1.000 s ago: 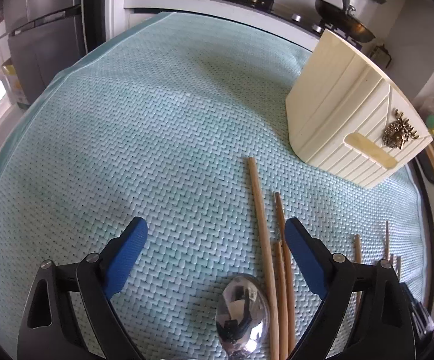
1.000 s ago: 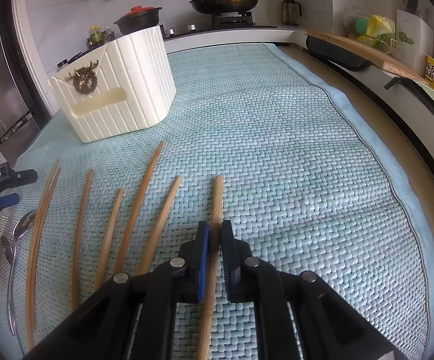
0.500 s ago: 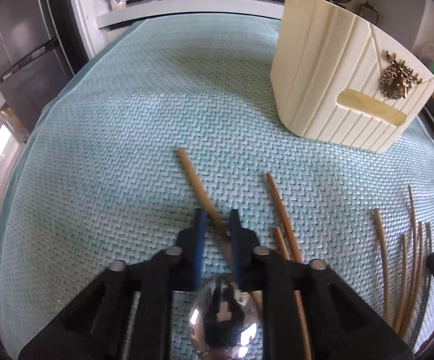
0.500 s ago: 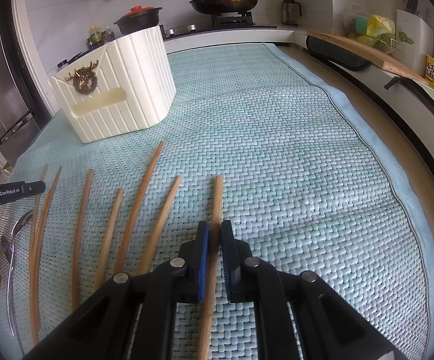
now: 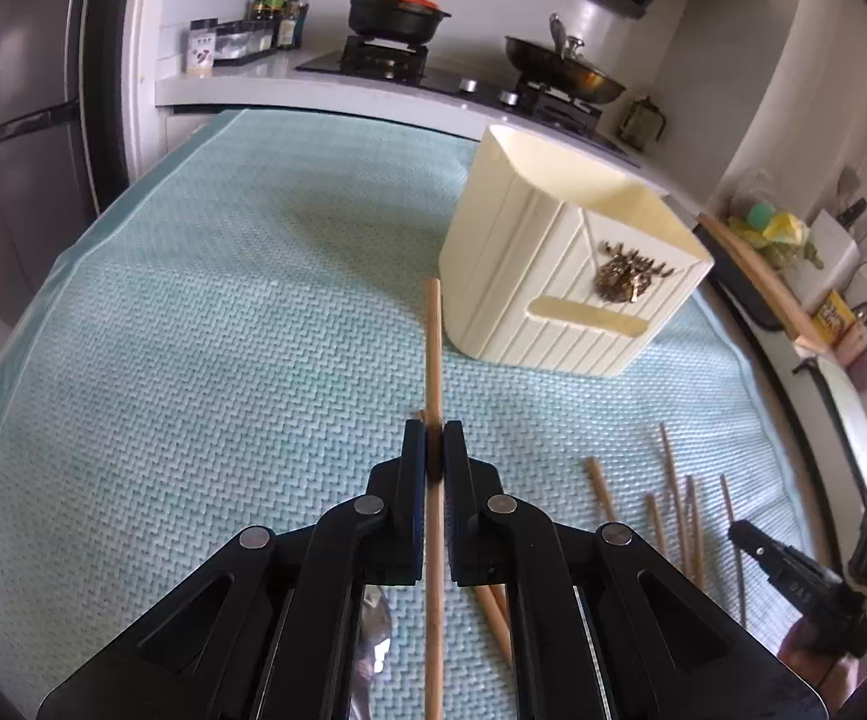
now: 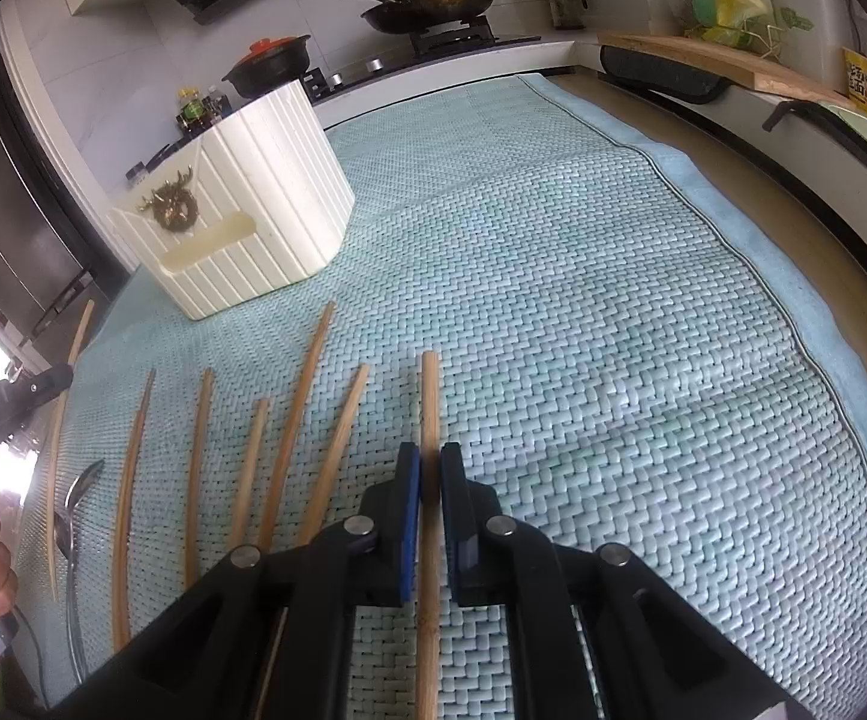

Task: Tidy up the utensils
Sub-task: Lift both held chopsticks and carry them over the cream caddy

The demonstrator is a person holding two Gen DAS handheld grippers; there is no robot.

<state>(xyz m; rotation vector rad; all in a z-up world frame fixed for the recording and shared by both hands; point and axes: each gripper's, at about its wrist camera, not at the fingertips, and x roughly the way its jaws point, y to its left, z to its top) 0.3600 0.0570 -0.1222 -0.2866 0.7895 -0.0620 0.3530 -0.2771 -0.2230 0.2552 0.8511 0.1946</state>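
Left wrist view alone showed the cream holder's open top; the left gripper pinched one chopstick. The right gripper clamped another chopstick on the mat. The spoon lay half hidden.

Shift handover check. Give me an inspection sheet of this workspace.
Surface: green woven mat, flat.
Job's things: cream utensil holder upright; loose chopsticks and spoon on the mat.
Clutter: nothing seen on the mat.
Grippers: left gripper shut on a chopstick, jaws just closed; right gripper shut on another chopstick.
Cables: nothing seen.
Surroundings: stove with pan and pot.
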